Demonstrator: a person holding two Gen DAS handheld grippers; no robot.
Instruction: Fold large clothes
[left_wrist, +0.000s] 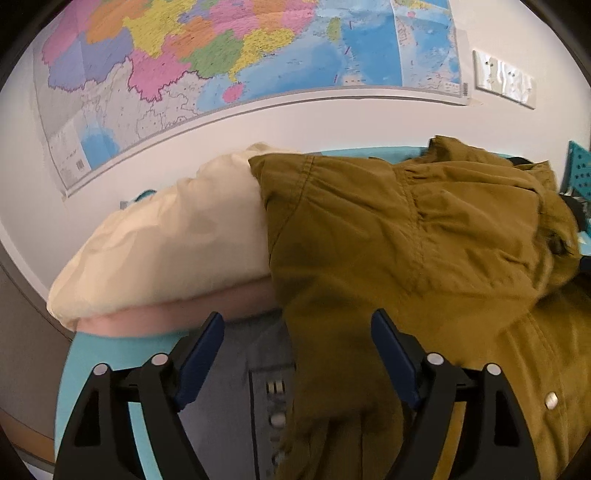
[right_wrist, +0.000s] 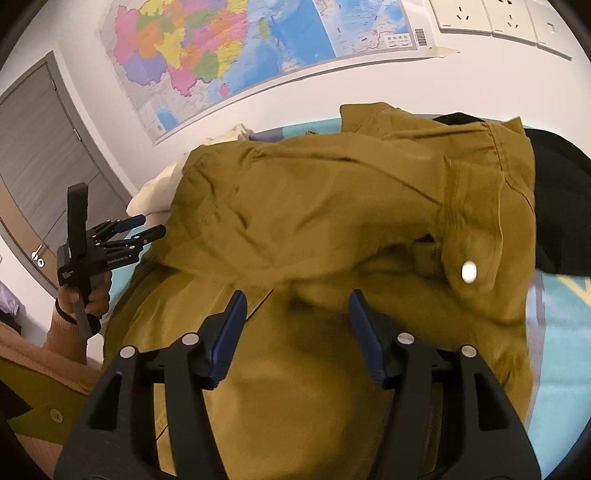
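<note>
An olive-brown jacket (right_wrist: 332, 206) is seen heaped in loose folds on a bed covered by a teal sheet (left_wrist: 110, 354), with one part draped over a cream pillow (left_wrist: 166, 243) near the wall. A black garment (right_wrist: 561, 192) is partly covered by the jacket at its far right side. The jacket is judged to be only roughly bunched, so the folding is taken to be at an early stage.

The left hand-held gripper (left_wrist: 297, 332) is held with its jaws spread wide, and nothing is clamped between them; a hanging edge of the jacket is framed in the gap, which suggests that this edge is being lined up for a grasp. In the right wrist view the same gripper (right_wrist: 147, 227) is seen just beside the jacket's left edge, gripped by a hand (right_wrist: 92, 295).

The right hand-held gripper (right_wrist: 295, 310) is likewise spread apart and empty, poised over the middle of the jacket near a metal snap (right_wrist: 469, 272). Both tools are judged to be placed at opposite parts of the garment so that it can be lifted and spread flat. A wall map (left_wrist: 221, 55) is hung above the bed.
</note>
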